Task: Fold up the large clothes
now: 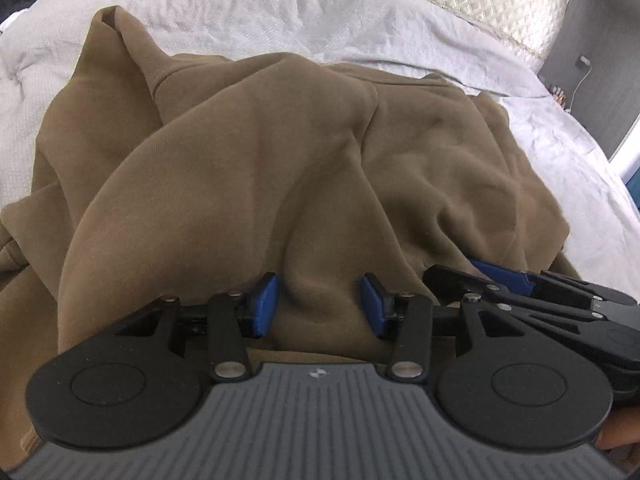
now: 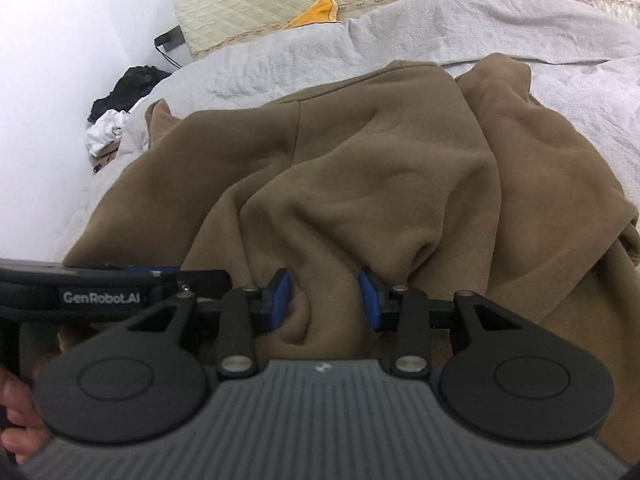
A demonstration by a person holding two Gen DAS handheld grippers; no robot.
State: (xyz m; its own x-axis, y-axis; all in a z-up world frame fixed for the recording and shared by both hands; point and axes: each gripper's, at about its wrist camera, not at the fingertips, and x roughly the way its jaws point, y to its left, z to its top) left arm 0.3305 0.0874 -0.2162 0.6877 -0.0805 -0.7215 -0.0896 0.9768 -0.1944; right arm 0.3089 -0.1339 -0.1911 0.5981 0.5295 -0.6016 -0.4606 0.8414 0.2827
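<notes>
Grey bedspread [image 2: 400,36], brown garment [image 2: 380,168], left tool [image 2: 132,272] marked "GenRobot.AI"

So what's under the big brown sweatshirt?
The crumpled brown fleece sweatshirt lies on a pale grey textured bedspread, which shows all around it. Whatever else lies beneath the cloth is covered, so I cannot tell.

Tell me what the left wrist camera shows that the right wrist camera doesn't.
Only the left wrist view shows the grey cabinet and a charger cable at the bed's far right. Only the right wrist view shows the white wall and the whole black and white clothes pile beside it. Both show the brown garment bunched on the grey bedspread, the yellow cloth, and the left gripper and right gripper, open, fabric between their pads.
</notes>
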